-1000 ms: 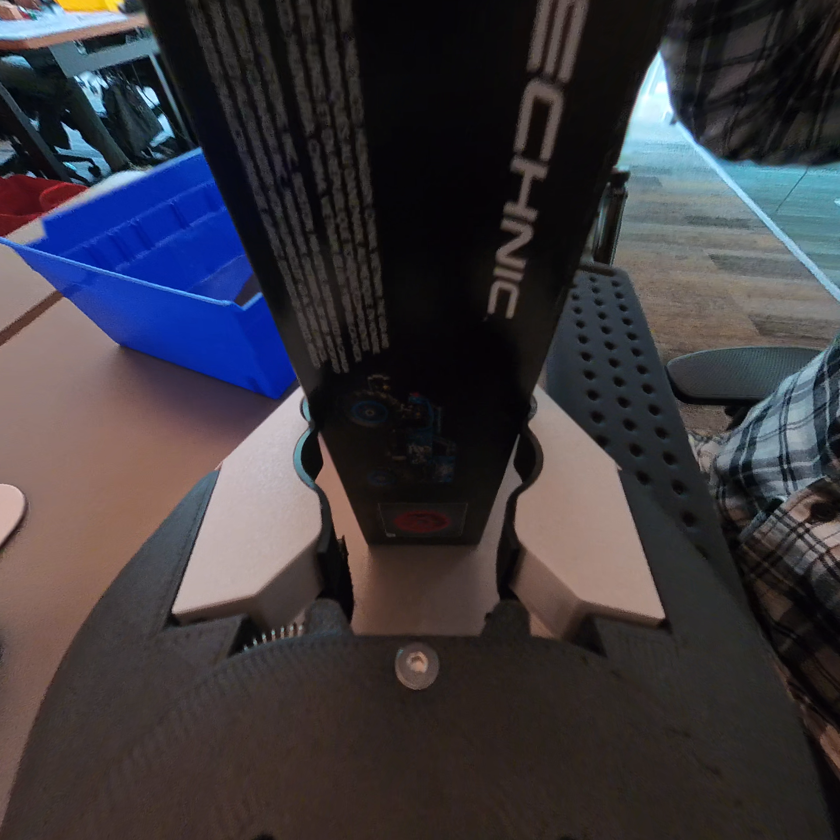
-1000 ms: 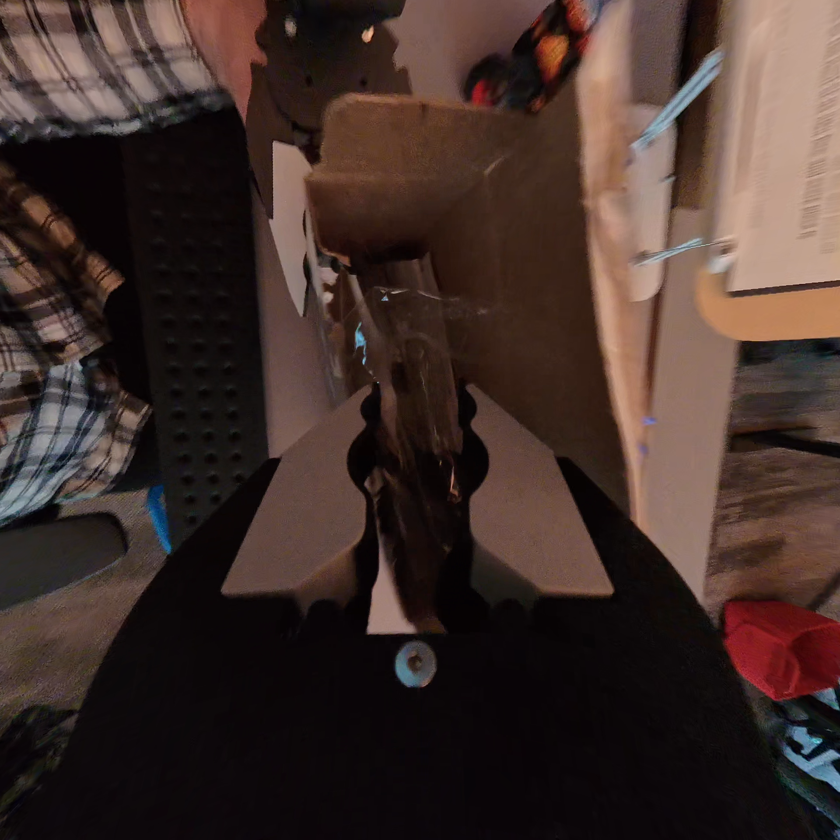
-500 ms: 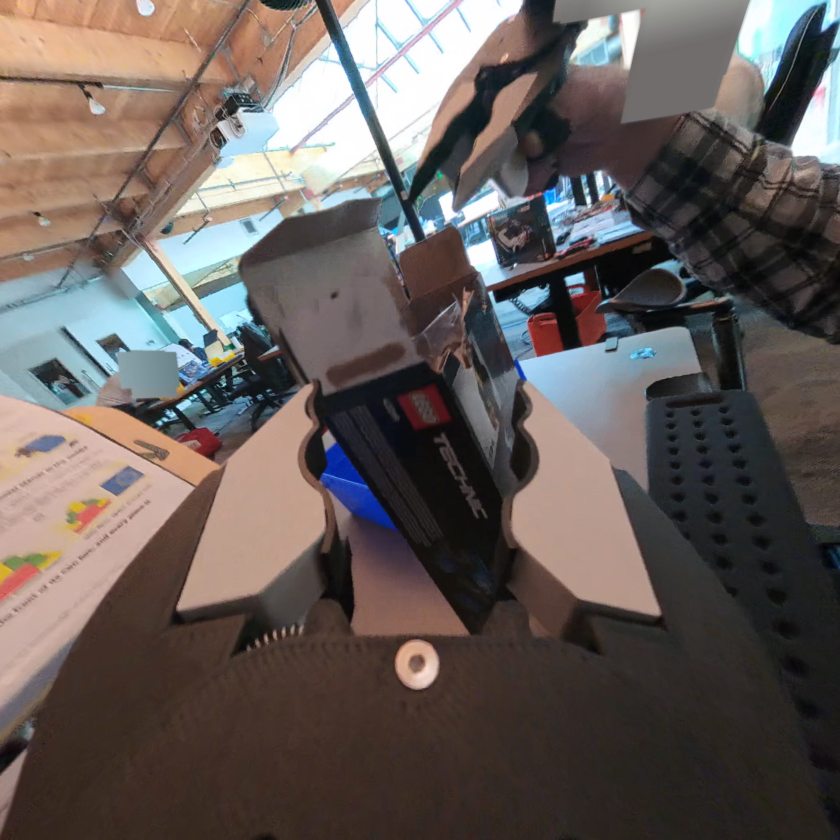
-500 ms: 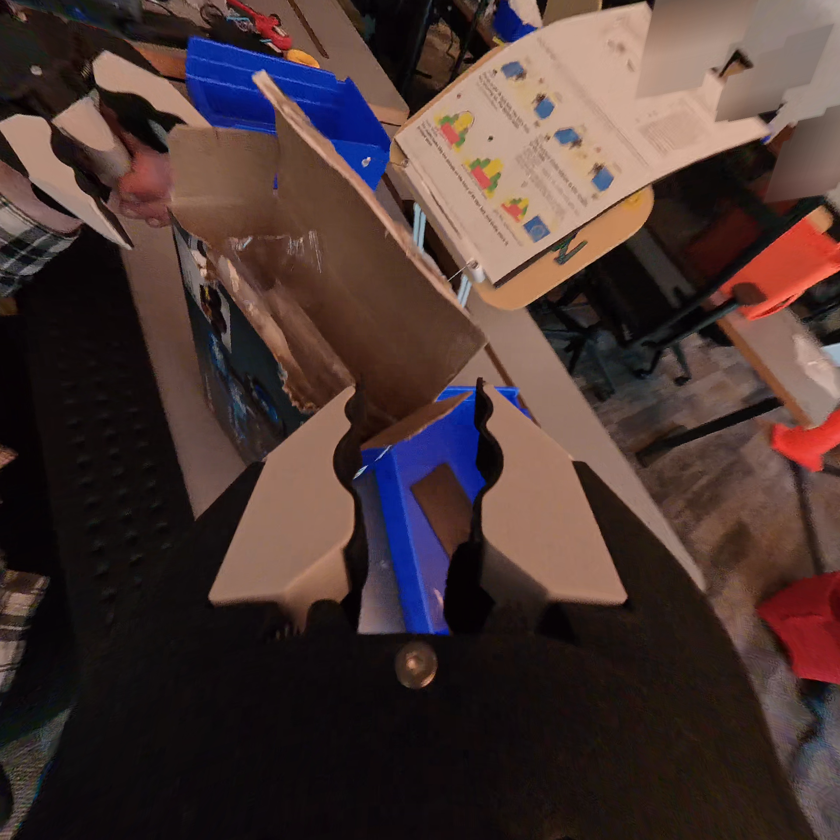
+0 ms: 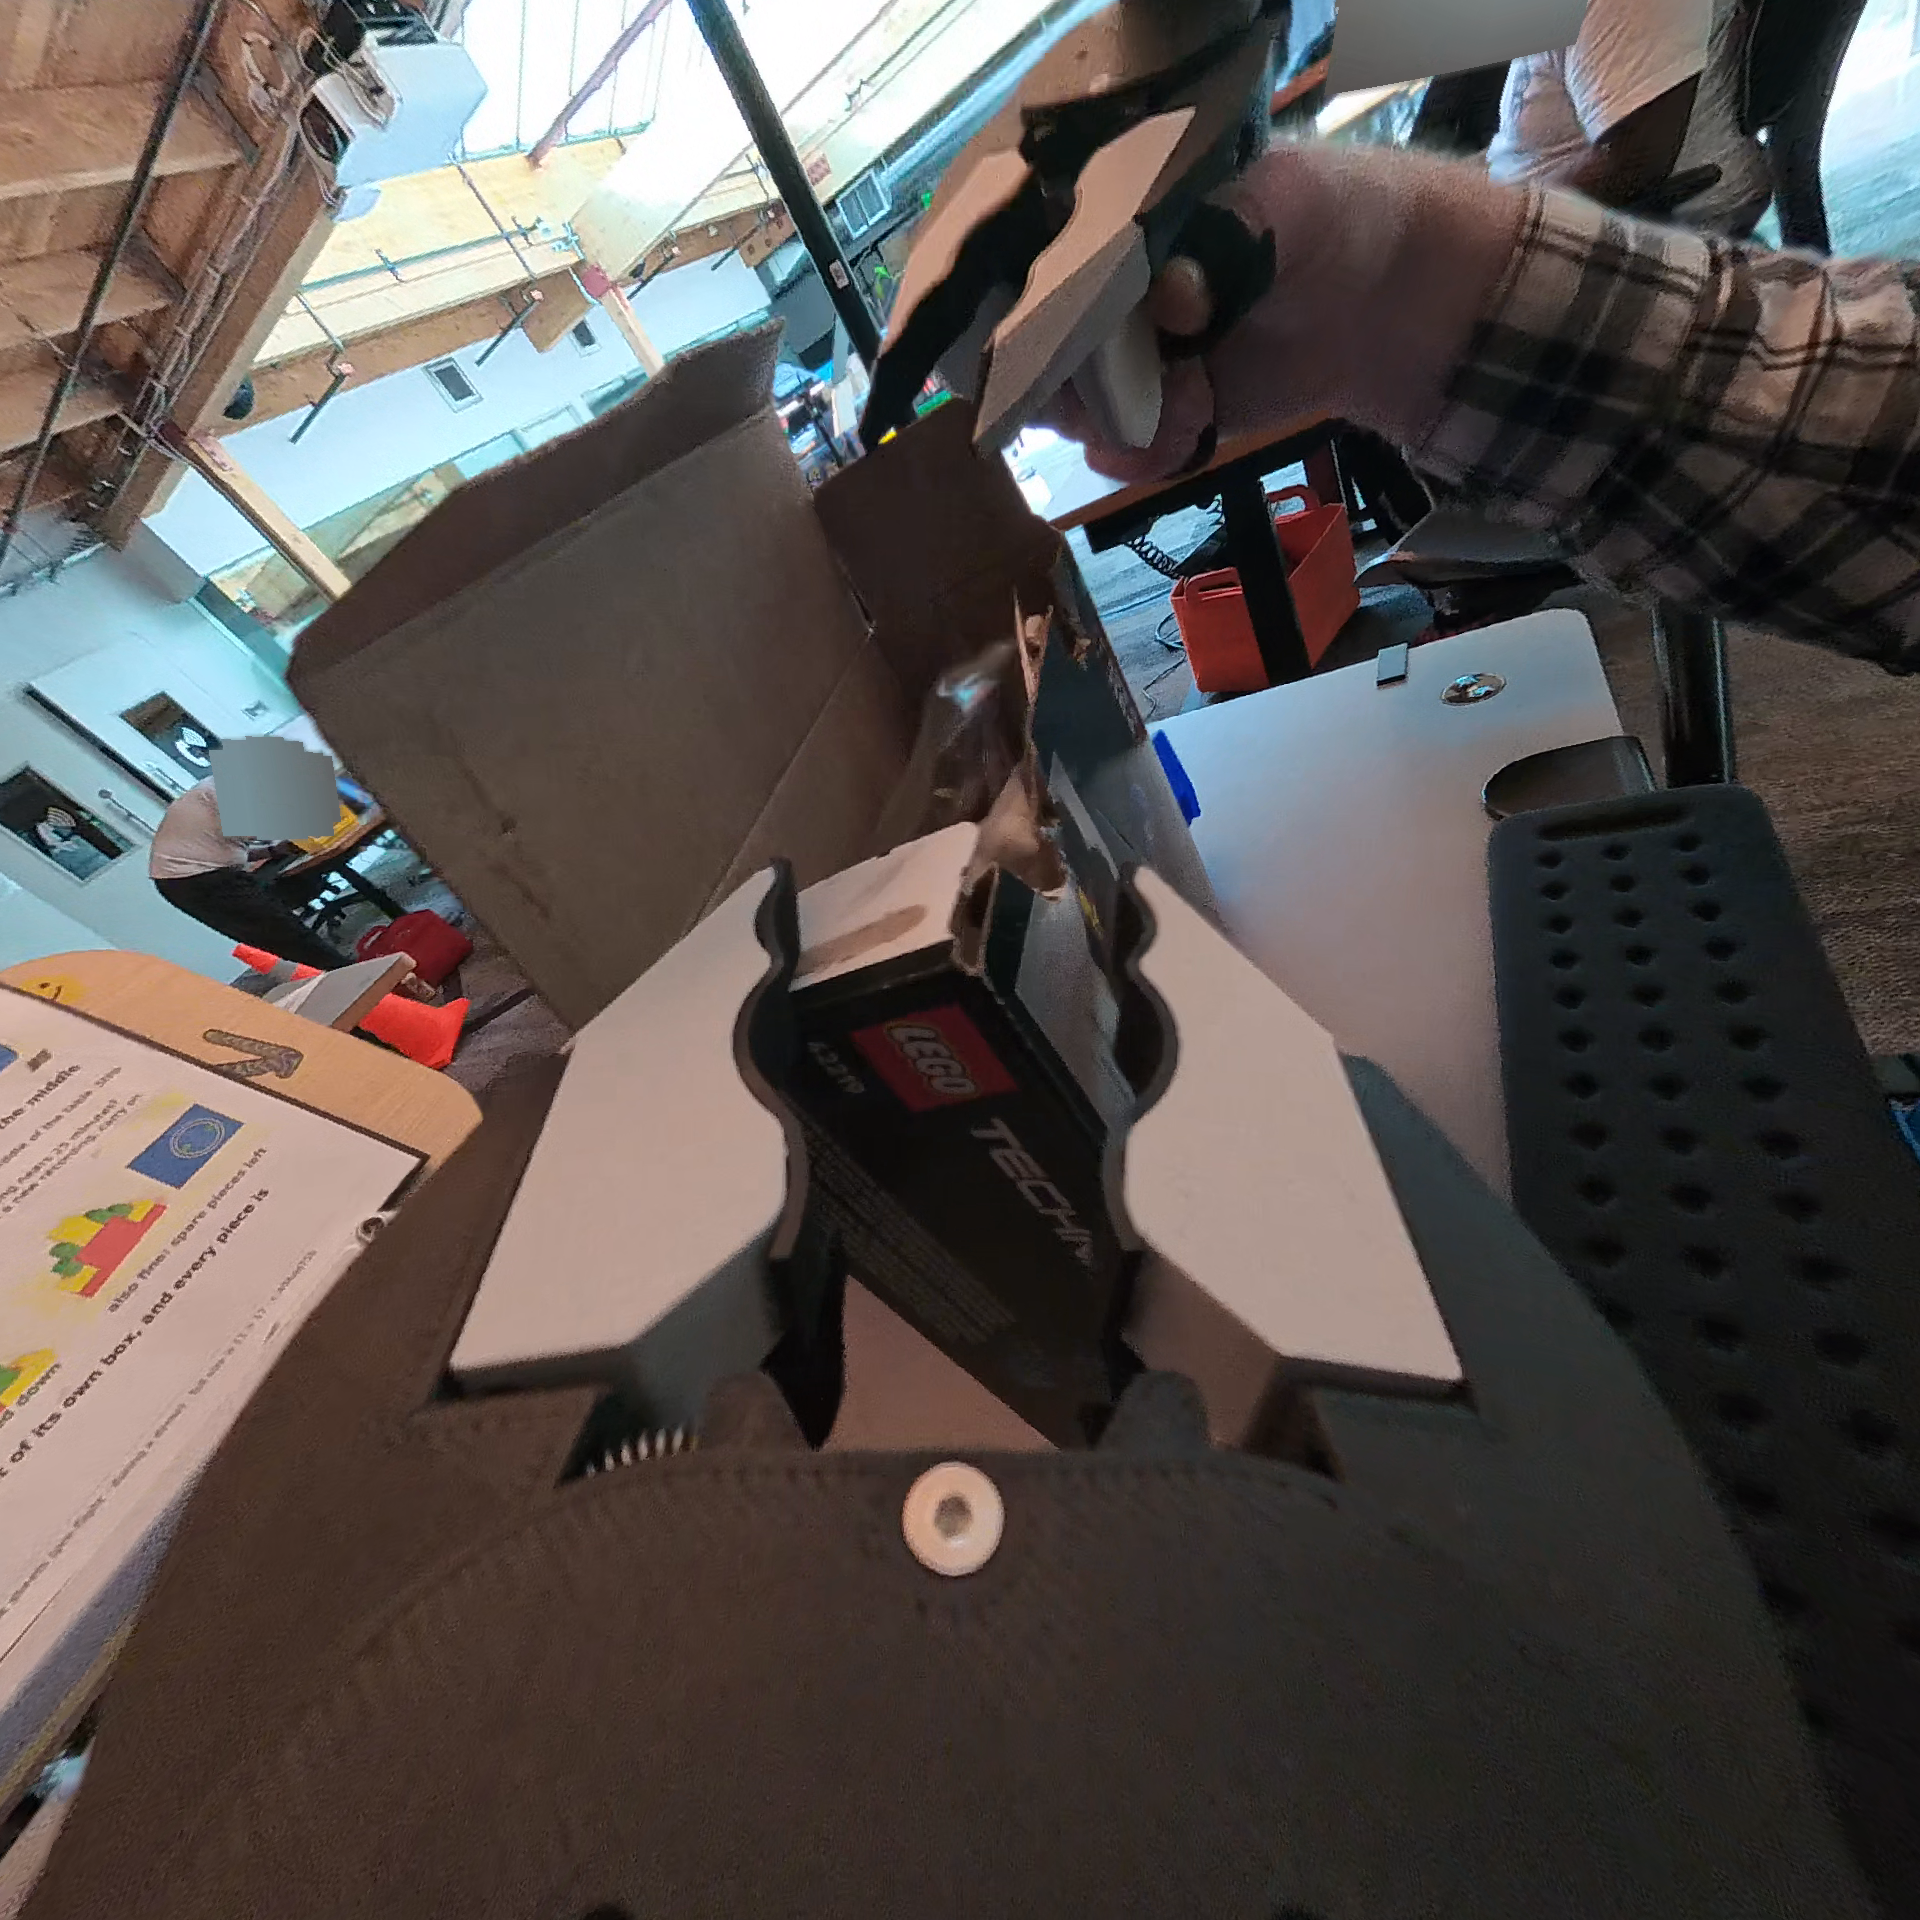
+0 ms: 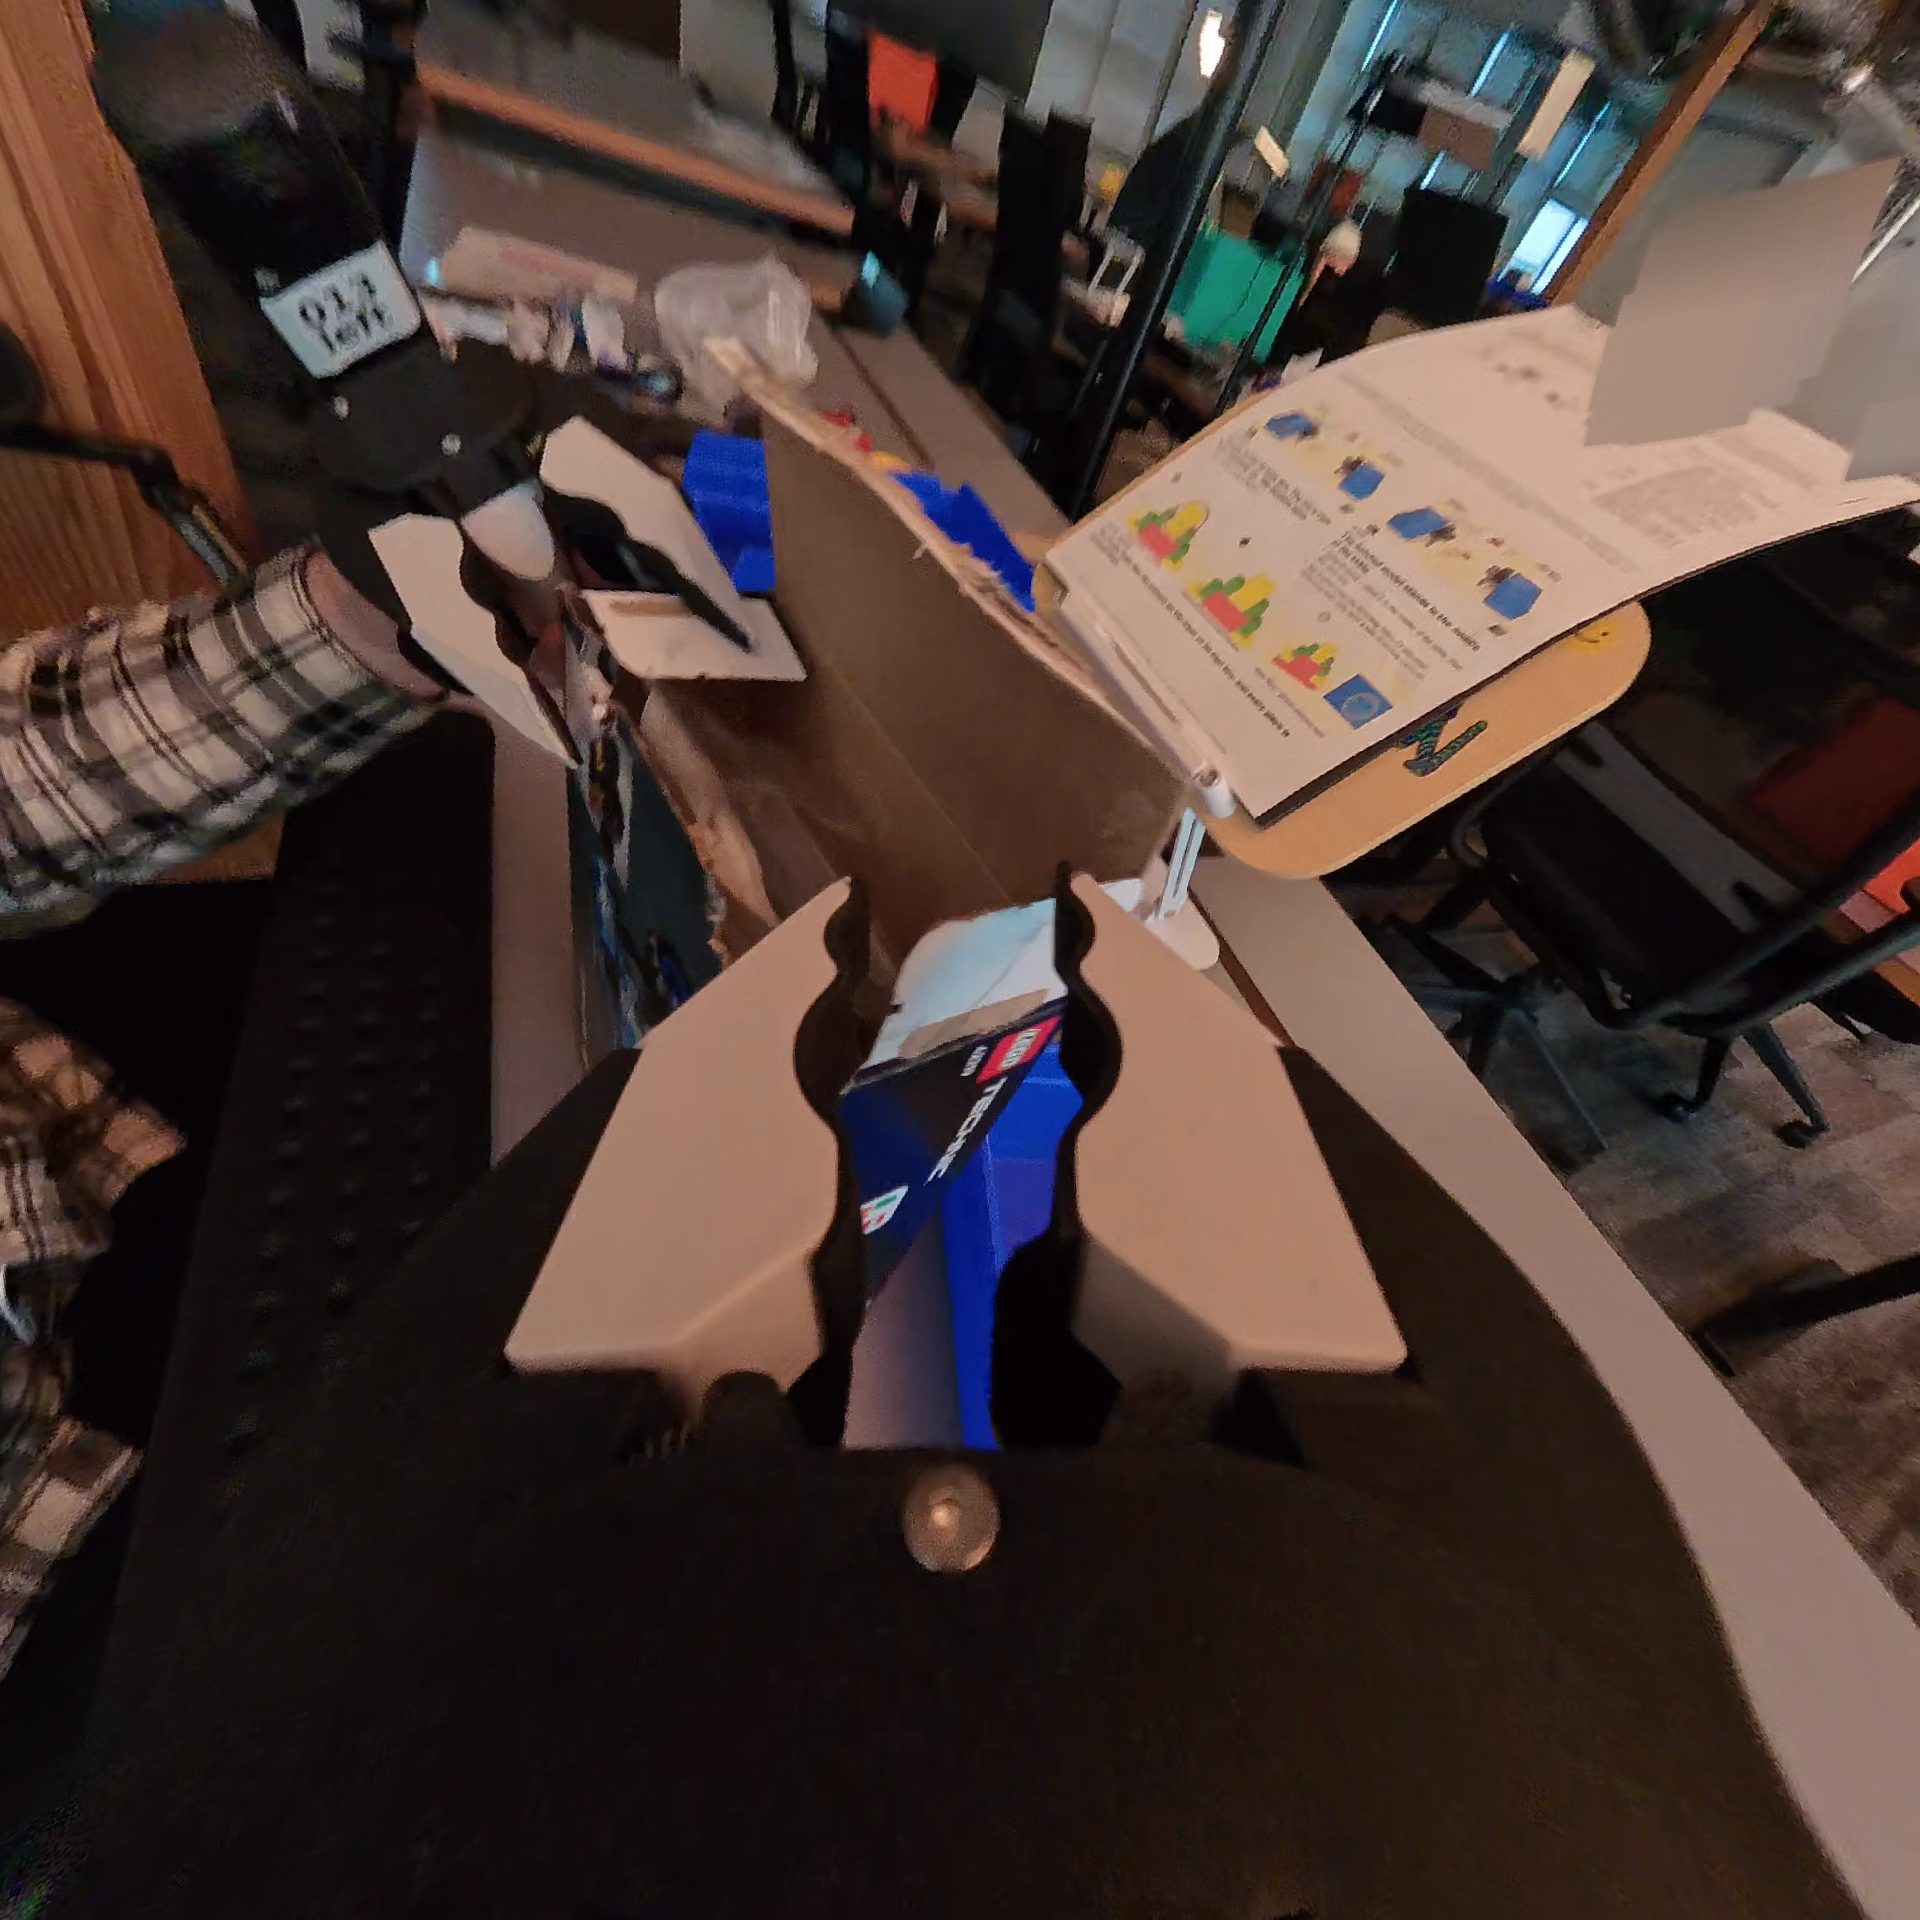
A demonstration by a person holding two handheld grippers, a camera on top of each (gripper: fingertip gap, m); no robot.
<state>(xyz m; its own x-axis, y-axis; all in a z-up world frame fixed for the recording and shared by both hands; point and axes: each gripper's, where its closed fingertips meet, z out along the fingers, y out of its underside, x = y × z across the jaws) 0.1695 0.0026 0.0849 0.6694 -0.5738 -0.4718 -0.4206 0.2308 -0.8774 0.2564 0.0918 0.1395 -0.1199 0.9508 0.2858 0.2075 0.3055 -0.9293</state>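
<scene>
Two claws here, and only one has anything in it. The left claw is clamped on a dark toy box, pinching the narrow black side near its torn-open end, with the brown cardboard flaps sticking up and out beyond the fingers. The box sits tilted, above the pale counter, with a strip of clear tape or film hanging off the ripped edge. The right claw is empty, jaws apart, hovering above the open end of that same box; through the gap you can see the box's dark side and a blue bin behind it. In the left wrist view the right claw shows up at top right, held in a hand with a plaid sleeve. A clipboard with a printed sheet stands on the counter just right of the box, and a black perforated chair back is on the near side.
</scene>
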